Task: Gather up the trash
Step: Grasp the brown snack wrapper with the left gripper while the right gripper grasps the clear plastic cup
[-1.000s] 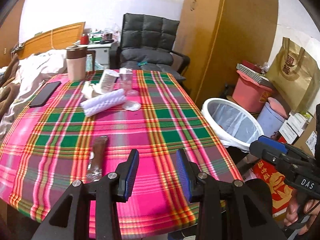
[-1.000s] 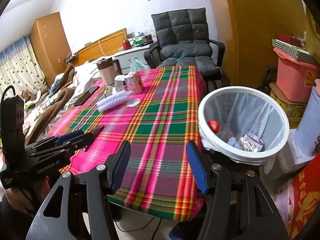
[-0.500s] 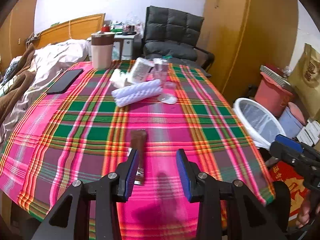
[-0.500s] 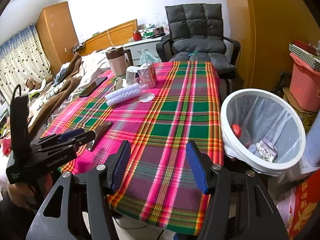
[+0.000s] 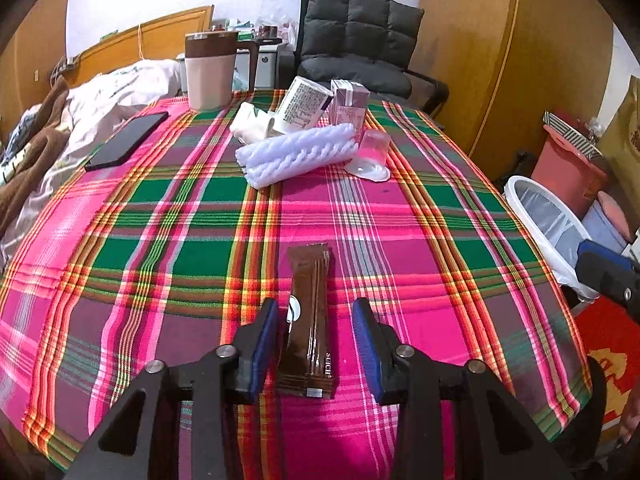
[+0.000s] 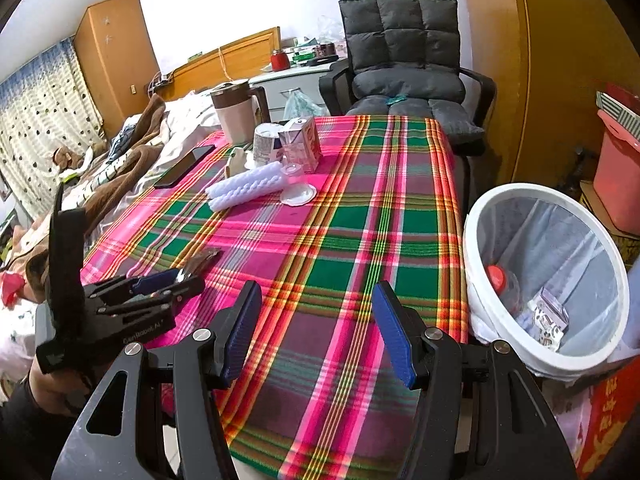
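Observation:
A brown snack wrapper (image 5: 309,320) lies flat on the plaid tablecloth (image 5: 160,248). My left gripper (image 5: 316,324) is open, one finger on each side of the wrapper's near half, not closed on it; it also shows in the right wrist view (image 6: 168,284) over the wrapper (image 6: 204,258). My right gripper (image 6: 316,320) is open and empty above the table's near edge. A white bin (image 6: 476,240) with a liner stands at the right and holds a red-capped bottle (image 6: 500,280) and a carton (image 6: 550,318). Further trash sits at the far end: a white foam roll (image 5: 300,154), cartons (image 5: 348,102), a plastic cup (image 5: 374,150).
A black phone (image 5: 128,140) and a beige-brown kettle (image 5: 210,72) stand at the table's far left. A grey chair (image 6: 404,68) is behind the table, a bed (image 6: 120,152) to the left, pink tubs (image 6: 620,172) and a wooden wardrobe at the right.
My left gripper has moved forward and down, so the wrapper now lies between its open fingers. My right gripper has shifted slightly left, away from the bin.

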The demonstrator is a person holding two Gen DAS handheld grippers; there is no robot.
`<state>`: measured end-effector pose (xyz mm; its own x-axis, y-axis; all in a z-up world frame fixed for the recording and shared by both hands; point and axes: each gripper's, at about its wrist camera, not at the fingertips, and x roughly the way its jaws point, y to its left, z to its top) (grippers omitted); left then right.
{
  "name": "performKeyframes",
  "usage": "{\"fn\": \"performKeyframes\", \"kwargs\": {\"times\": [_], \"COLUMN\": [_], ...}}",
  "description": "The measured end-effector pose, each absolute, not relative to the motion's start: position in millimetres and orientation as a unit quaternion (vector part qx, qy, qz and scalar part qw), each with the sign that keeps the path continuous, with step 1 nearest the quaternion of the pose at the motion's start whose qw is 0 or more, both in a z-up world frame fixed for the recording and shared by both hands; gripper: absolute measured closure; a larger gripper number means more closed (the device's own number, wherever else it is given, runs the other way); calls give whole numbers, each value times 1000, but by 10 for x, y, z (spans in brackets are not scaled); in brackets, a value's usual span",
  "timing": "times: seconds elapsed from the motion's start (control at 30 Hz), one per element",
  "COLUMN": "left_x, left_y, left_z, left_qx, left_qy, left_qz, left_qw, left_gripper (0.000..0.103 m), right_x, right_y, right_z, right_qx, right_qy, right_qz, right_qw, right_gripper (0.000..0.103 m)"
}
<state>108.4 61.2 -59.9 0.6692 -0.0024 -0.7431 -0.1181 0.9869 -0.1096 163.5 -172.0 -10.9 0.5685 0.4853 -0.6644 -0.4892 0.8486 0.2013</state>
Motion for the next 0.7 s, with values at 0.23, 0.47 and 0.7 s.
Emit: {"fn": "performKeyframes", "kwargs": {"times": [0.23,0.47,0.7], "left_x": [1142,1262,1421], "left_y": [713,817,986], "left_z": [-552,-393,-331], "left_qx": [-80,-93,-113], "left_qy": [401,379,366], "left_qz": [33,24,20], "left_qw": [912,920,924], "left_gripper": [83,83,83], "right_x": [1801,2017,2392], "right_y": [-1588,-1376,-1101], "right_z": [-68,-66,-136], "right_qx": [-13,-28,-54], "right_qy": [370,373,385], "right_qz": [288,300,304], "right_qw": [883,877,870], "right_gripper": [44,47,51]}}
